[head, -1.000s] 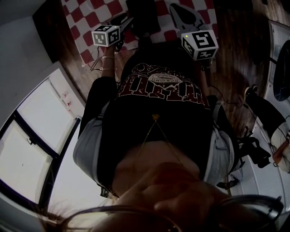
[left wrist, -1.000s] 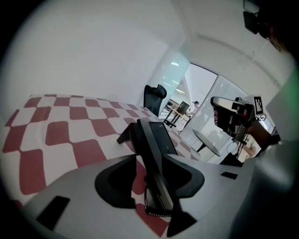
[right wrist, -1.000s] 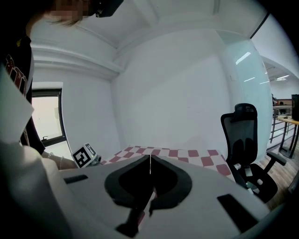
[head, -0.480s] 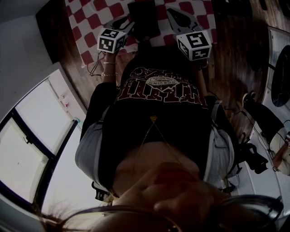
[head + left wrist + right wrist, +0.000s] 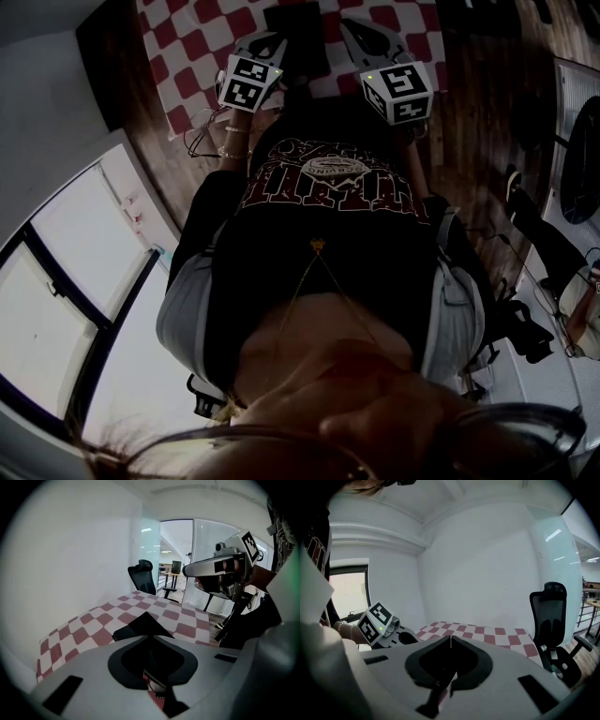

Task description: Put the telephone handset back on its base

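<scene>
A flat black telephone (image 5: pixel 298 42) lies on the red-and-white checked cloth (image 5: pixel 187 56) at the top of the head view; I cannot tell handset from base. My left gripper (image 5: pixel 267 39) hovers at its left side, and the phone (image 5: pixel 136 626) shows just beyond that gripper's tips. The left gripper (image 5: pixel 151 637) jaws are closing, tips together, nothing between them. My right gripper (image 5: pixel 361 28) is at the phone's right side. In its own view the right gripper (image 5: pixel 450 640) is shut and empty above the cloth (image 5: pixel 487 633).
The person's dark shirt and arms fill the middle of the head view. The checked table (image 5: pixel 93 620) stands against a white wall. A black office chair (image 5: pixel 551 620) sits off the table's far end. Wooden floor (image 5: pixel 487 112) lies to the right.
Both marker cubes have drawn inward toward the black phone, the left gripper shifting right the most. The phone has not moved.
</scene>
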`<state>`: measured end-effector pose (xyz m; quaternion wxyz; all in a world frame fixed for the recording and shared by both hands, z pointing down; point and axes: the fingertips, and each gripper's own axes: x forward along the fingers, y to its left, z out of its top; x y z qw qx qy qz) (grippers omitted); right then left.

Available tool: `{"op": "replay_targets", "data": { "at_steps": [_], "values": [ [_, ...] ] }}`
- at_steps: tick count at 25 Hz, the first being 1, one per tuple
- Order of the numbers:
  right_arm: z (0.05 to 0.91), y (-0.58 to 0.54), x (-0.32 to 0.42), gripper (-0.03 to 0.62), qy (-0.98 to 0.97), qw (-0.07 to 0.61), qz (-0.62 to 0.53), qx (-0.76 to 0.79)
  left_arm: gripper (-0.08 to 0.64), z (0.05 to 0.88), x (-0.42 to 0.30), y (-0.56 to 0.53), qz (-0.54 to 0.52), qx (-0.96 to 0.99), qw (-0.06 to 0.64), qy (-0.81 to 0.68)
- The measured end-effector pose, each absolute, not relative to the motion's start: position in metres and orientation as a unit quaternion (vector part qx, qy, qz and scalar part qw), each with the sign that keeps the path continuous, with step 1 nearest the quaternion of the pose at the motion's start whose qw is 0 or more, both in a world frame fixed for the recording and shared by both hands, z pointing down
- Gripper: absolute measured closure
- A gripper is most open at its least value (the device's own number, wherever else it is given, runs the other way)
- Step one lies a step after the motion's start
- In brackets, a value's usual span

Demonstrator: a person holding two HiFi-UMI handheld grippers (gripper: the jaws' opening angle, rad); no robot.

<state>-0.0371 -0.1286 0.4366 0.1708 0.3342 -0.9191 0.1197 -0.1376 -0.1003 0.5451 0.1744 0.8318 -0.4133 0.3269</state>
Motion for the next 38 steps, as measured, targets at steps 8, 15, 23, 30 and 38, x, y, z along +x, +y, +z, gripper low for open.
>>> {"op": "replay_targets", "data": {
  "at_steps": [8,15,23,30,38],
  "values": [
    [0.434,-0.128,-0.043,0.571,-0.921,0.159,0.125,0.332,0.549,0.506,-0.115,-0.111,0.275,0.853,0.165,-0.411],
    [0.415,-0.13,-0.051,0.571,-0.929,0.141,0.116,0.321,0.549,0.458,-0.104,-0.121,0.233,0.863,0.139,-0.426],
    [0.393,-0.133,-0.067,0.571,-0.94,0.116,0.1,0.305,0.549,0.419,-0.102,-0.131,0.186,0.873,0.114,-0.436],
    [0.365,-0.142,-0.066,0.572,-0.942,0.078,0.078,0.316,0.549,0.38,-0.099,-0.141,0.149,0.875,0.092,-0.451],
    [0.341,-0.145,-0.058,0.572,-0.941,0.043,0.064,0.329,0.549,0.344,-0.093,-0.146,0.118,0.874,0.059,-0.468]
  ]
}}
